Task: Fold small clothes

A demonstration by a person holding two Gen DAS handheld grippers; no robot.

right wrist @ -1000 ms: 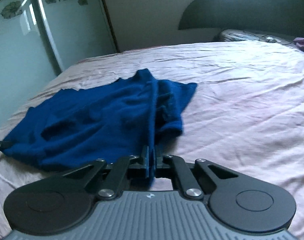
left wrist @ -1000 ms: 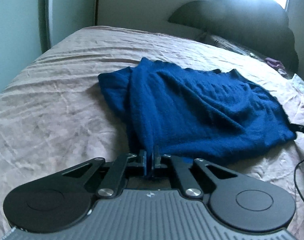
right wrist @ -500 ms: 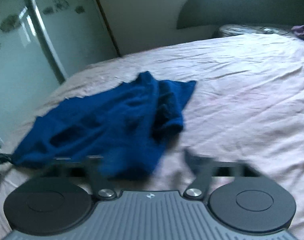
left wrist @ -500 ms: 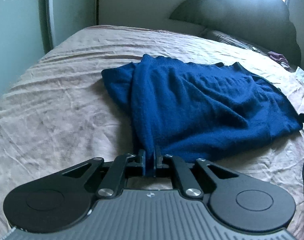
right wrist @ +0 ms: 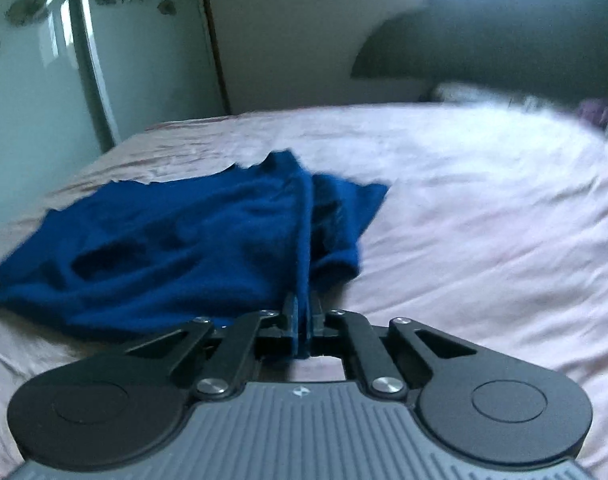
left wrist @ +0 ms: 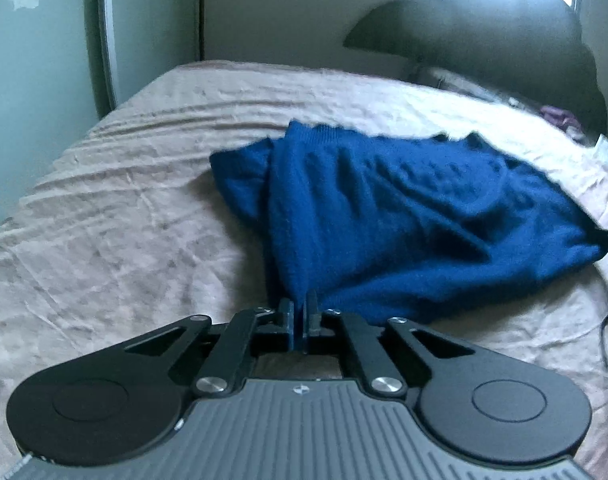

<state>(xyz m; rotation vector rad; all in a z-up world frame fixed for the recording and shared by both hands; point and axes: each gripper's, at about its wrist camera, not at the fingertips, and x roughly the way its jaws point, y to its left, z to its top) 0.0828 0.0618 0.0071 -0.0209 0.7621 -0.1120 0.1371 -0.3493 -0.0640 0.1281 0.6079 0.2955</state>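
A blue knit garment (left wrist: 403, 216) is lying spread across a pinkish-beige bed sheet (left wrist: 116, 208), with 1 side folded over so a narrower flap is showing beside the main panel. The left gripper (left wrist: 300, 314) is pinching the near edge of the garment, its 2 fingers pressed together on a ridge of cloth that is rising from the bed toward them. In the right wrist view, the right gripper (right wrist: 302, 314) is likewise clamping a fold of the same garment (right wrist: 184, 240), with a strip of blue fabric running straight down between its closed fingers and poking out just below them. From that side the cloth is stretching away to the left, and the folded flap is sitting to the right of the pinched ridge. A dark headboard (left wrist: 503, 40) is standing at the far end of the bed, and a glossy wardrobe door (right wrist: 36, 72) with a faint flower pattern is rising on the left. Both views are slightly blurred.
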